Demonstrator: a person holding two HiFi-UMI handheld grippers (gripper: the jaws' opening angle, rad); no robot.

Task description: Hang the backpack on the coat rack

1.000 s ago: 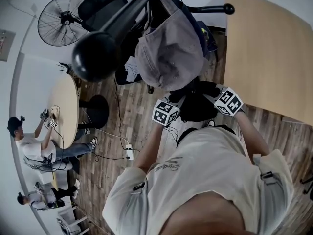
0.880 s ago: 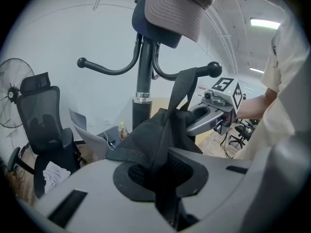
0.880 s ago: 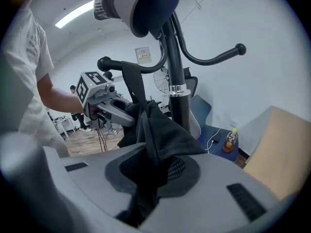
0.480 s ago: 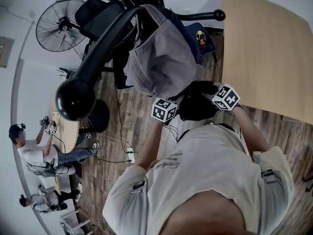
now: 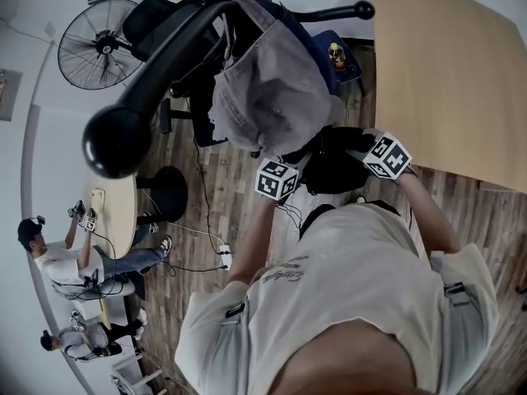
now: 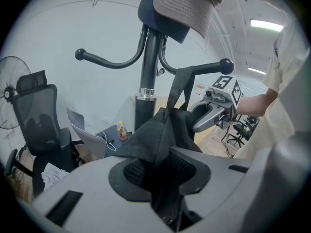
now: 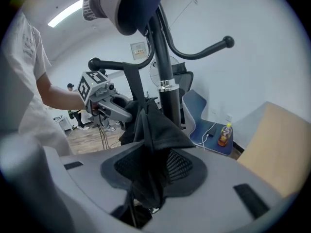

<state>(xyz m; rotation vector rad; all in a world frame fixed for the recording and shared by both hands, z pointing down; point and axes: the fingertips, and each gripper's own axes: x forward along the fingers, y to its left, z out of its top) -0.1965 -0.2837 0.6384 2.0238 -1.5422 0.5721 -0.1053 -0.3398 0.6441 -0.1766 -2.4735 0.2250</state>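
Left tool [image 6: 164,176] clamps backpack [image 6: 158,130]; right tool [image 7: 146,176] opening, backpack between; wood floor [image 5: 206,200].

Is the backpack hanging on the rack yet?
Hanging, it seems: the backpack has its strap looped over a rack arm.

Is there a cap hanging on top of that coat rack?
Yes, a grey cap sits over the top of the coat rack, above its curved hooks.

Backpack [image 6: 160,130] in front of the coat rack [image 6: 147,57], cap [image 6: 187,6] on its top
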